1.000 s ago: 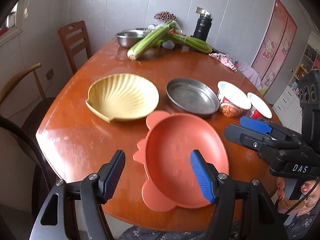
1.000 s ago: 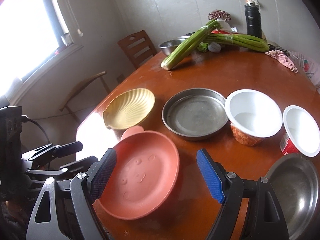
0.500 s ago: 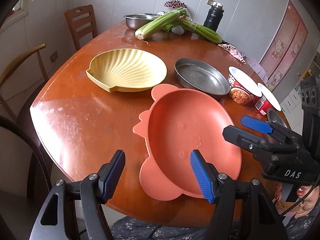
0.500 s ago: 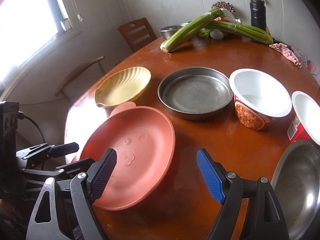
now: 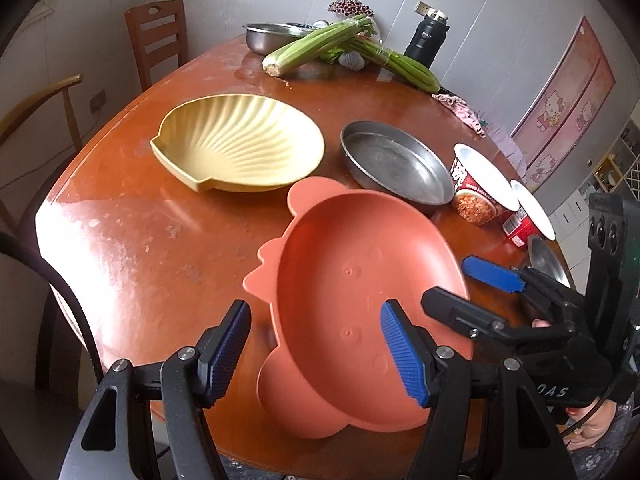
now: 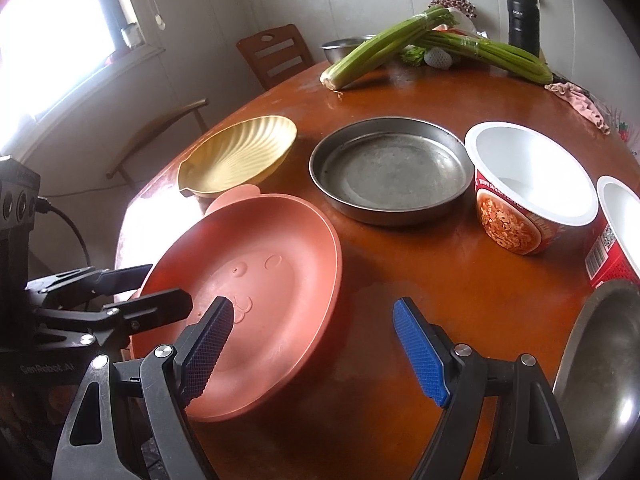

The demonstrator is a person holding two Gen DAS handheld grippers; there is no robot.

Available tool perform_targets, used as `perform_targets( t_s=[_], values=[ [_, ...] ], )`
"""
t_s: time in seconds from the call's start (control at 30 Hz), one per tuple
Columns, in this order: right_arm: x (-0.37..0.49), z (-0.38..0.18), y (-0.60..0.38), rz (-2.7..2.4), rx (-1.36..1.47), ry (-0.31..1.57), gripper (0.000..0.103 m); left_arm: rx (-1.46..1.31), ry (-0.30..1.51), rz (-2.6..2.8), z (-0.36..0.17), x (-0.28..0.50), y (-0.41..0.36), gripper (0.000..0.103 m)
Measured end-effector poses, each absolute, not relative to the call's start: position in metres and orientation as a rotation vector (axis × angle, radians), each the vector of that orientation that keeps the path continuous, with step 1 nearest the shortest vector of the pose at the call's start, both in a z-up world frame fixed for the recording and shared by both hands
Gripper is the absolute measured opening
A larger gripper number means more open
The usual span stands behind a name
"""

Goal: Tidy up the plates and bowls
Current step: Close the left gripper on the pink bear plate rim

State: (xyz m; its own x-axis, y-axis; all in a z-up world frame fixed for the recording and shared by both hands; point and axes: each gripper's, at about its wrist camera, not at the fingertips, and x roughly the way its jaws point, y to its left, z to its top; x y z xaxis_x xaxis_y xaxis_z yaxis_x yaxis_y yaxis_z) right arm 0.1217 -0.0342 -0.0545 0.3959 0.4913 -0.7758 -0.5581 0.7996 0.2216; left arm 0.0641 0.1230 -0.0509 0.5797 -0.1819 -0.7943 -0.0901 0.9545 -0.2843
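A: Left gripper status?
B: Jaws apart, nothing gripped, hanging over the near edge of the orange plate.
A: Right gripper?
B: Also released, empty, over the orange plate's right rim.
A: Other dishes?
B: Yellow shell plate just behind the orange plate, steel pan behind-right, noodle bowl further right.

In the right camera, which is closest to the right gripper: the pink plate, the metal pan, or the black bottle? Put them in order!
From the right gripper:
1. Pink plate, just ahead, under its left finger.
2. Metal pan, mid-table.
3. Black bottle, far edge by the wall.
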Motion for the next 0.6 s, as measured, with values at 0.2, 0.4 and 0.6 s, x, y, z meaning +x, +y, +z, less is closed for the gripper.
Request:
perform_targets(
  t_s=[0.2,0.4,0.6],
  values=[
    [0.120,-0.060,-0.028,0.671,-0.124,0.951,0.067,-0.338,0.961,-0.074,-0.055,0.068,0.124,0.050],
    [0.115,-0.061,-0.021,0.695,-0.153,0.942,0.064,-0.353,0.959,-0.079,-0.058,0.070,0.124,0.044],
    [0.108,-0.060,-0.016,0.711,-0.175,0.935,0.064,-0.337,0.962,-0.097,-0.058,0.071,0.117,0.044]
  ],
)
